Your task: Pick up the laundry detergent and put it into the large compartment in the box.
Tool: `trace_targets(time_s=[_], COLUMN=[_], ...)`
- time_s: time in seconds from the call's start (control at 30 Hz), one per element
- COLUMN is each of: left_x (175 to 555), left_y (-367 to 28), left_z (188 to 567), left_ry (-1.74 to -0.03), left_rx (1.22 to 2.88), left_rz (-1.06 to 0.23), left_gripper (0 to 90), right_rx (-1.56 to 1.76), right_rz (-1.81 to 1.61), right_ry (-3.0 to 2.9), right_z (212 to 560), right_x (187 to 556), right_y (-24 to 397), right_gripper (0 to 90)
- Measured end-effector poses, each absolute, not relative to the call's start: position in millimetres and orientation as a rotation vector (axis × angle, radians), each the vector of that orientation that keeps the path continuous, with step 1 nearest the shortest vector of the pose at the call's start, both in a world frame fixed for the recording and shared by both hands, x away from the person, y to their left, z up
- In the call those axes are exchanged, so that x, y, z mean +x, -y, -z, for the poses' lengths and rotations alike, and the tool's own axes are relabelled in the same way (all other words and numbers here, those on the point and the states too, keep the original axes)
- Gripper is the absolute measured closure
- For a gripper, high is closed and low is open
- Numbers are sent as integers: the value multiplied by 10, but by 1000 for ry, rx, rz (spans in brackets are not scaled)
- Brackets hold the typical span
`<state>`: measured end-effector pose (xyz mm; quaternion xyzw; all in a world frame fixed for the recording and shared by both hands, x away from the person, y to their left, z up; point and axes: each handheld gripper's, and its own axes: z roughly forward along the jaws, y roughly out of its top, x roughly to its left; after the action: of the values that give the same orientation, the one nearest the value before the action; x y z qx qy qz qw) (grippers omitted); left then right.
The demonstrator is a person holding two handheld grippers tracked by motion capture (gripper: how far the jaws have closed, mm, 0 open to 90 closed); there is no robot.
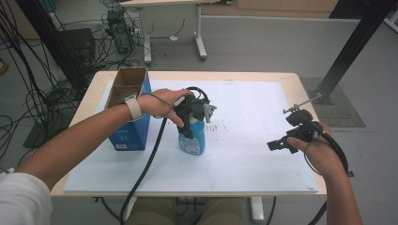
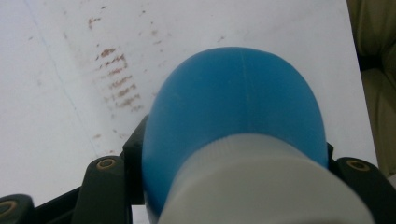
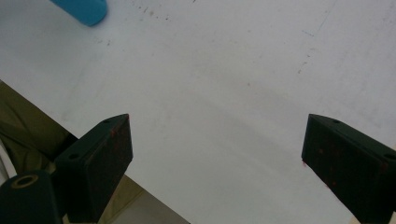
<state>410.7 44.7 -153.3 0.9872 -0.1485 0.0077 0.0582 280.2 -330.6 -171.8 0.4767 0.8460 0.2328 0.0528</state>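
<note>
Room first: grey floor, cable tangle along the left wall, another desk leg at the back, black frame post to the right. Surface is a wood top under a white sheet, scuffed with brownish marks near the middle. Open blue carton stands at the left side. Blue bottle stands upright just right of the carton, apparently on the sheet, white neck up. Left claw comes down from above and is clamped on the bottle around its upper part, jaws tight on both sides. Right claw hangs over the right edge of the sheet, jaws wide apart, nothing between them. Risk as I see it: the bottle is smooth and rounded, grip sits high, so it could slip or swing on a lift. Carton sits close, so a sideways move could clip it.
</note>
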Motion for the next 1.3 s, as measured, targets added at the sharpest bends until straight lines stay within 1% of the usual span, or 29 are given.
trace_targets(time_s=[0.17, 0.47, 0.7, 1.13, 1.3], left_x=[4112, 4041, 4091, 3998, 3944], left_y=[-507, -560, -640, -687, -685], left_z=[1421, 1247, 1127, 788, 645], left_ry=[329, 178, -132, -472, -556], left_rx=[3000, 3012, 2997, 2956, 2946], left_rz=[-11, -20, -13, -37, -64], left_gripper=[399, 398, 399, 399, 399], right_rx=[1447, 1420, 1411, 1382, 1392], right_rz=[-708, -715, -709, -700, -699], right_ry=[-2570, -2580, -2593, -2614, -2608], right_z=[1711, 1705, 1704, 1699, 1700], right_x=[2782, 2783, 2785, 2902, 2957], right_y=[3308, 3258, 3221, 3113, 3095], right_gripper=[87, 87, 87, 89, 89])
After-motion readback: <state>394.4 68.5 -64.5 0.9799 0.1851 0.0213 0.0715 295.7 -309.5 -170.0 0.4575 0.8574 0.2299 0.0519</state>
